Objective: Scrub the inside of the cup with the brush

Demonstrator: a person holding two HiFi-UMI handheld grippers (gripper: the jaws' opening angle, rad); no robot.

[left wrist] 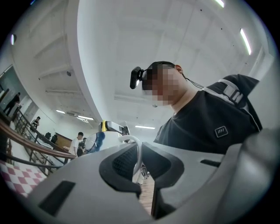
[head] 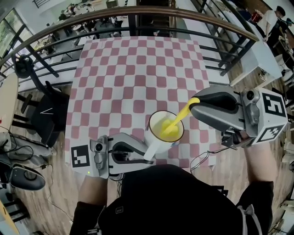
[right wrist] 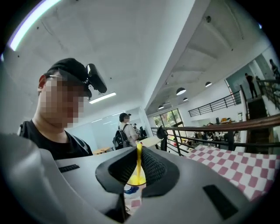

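A white cup (head: 158, 137) is held up over the near edge of the checked table (head: 138, 69). My left gripper (head: 148, 154) is shut on the cup's handle (left wrist: 136, 154), a thin white loop pinched between the jaws in the left gripper view. A yellow brush (head: 177, 121) reaches down into the cup, with its yellow head inside against the cup's wall. My right gripper (head: 192, 104) is shut on the brush's handle (right wrist: 139, 159). In the right gripper view the brush head (right wrist: 136, 178) sits in the cup's mouth just past the jaws.
A red and white checked cloth covers the table. A curved railing (head: 138, 13) runs behind it. A black chair (head: 46, 112) stands to the left and a white table (head: 262, 59) to the right. A cable (head: 202, 160) hangs off the table's near right edge.
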